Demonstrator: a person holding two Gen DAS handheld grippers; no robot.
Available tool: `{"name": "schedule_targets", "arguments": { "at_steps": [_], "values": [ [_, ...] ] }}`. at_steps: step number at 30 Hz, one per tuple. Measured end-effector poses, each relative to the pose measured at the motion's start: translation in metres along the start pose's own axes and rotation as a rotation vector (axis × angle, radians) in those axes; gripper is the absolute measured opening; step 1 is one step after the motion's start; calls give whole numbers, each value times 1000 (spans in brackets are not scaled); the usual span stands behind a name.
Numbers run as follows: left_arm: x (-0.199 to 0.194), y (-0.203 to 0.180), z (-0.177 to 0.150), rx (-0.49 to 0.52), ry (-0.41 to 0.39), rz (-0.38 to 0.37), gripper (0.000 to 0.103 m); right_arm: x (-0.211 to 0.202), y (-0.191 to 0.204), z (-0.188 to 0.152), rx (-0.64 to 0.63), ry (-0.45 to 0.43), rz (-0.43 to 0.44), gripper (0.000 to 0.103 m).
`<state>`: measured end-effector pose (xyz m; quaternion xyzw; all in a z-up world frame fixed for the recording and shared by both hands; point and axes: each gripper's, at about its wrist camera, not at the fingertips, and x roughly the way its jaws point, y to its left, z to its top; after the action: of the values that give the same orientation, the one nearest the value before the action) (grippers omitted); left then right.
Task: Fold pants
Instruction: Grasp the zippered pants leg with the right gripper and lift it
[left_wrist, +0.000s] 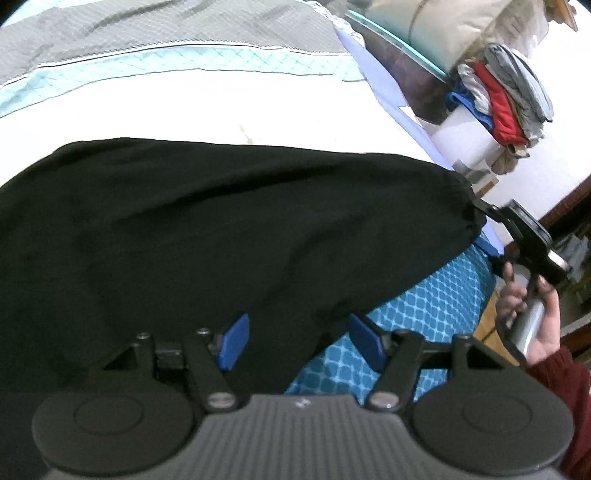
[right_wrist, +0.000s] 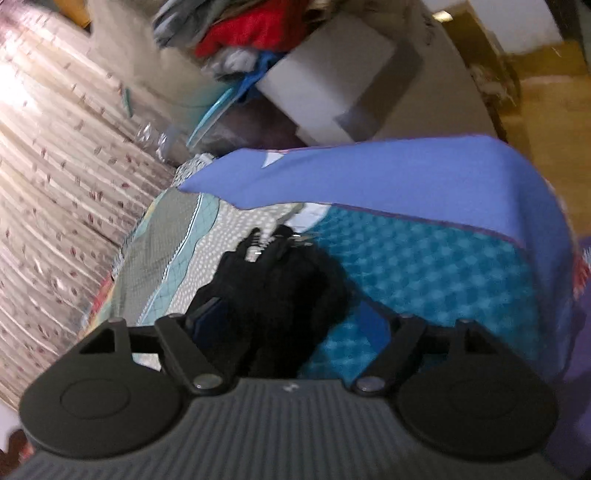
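Here the black pants (left_wrist: 221, 229) lie spread across the bed (left_wrist: 229, 110), one end reaching the bed's corner, and the step in hand looks like the taking of hold ahead of a fold; the left gripper (left_wrist: 299, 341) hovers over the near hem with its blue pads (left_wrist: 233, 341) apart, cloth under one pad but nothing pinched; the right gripper (right_wrist: 291, 321) stands wide at the gathered end by the corner, black fabric bunched between its fingers, and I judge the pads not pressing on it, though blur makes that hard to see; next, both should close on cloth and lift together; the blue patterned sheet (left_wrist: 424, 306) lies just under the hem and could be caught too; a stack of folded clothes (left_wrist: 506, 99) on a white box (left_wrist: 461, 136) stands well apart beyond the bed
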<state>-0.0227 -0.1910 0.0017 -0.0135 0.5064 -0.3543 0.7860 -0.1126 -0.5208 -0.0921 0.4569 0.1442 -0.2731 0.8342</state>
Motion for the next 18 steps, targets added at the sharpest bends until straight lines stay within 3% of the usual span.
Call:
{"name": "schedule_targets", "arguments": {
  "at_steps": [2, 4, 5, 7, 11, 15, 18],
  "values": [
    [-6, 8, 1, -30, -10, 11, 62, 10, 10, 4, -32, 9, -34, 68],
    [-15, 17, -1, -59, -27, 22, 62, 18, 21, 7, -63, 19, -64, 35],
    [-19, 21, -1, -71, -37, 26, 62, 17, 28, 7, -88, 4, -55, 29],
    [-28, 30, -3, -97, -58, 31, 62, 2, 50, 4, -172, -30, -2, 9],
    [-44, 54, -7, -174, -100, 47, 62, -22, 116, -20, -449, -41, 135, 8],
    [-59, 75, -15, -232, -138, 65, 62, -27, 181, -85, -767, 56, 285, 8],
    [-70, 91, -24, -276, -150, 74, 62, -22, 207, -145, -921, 168, 350, 8]
  ]
}}
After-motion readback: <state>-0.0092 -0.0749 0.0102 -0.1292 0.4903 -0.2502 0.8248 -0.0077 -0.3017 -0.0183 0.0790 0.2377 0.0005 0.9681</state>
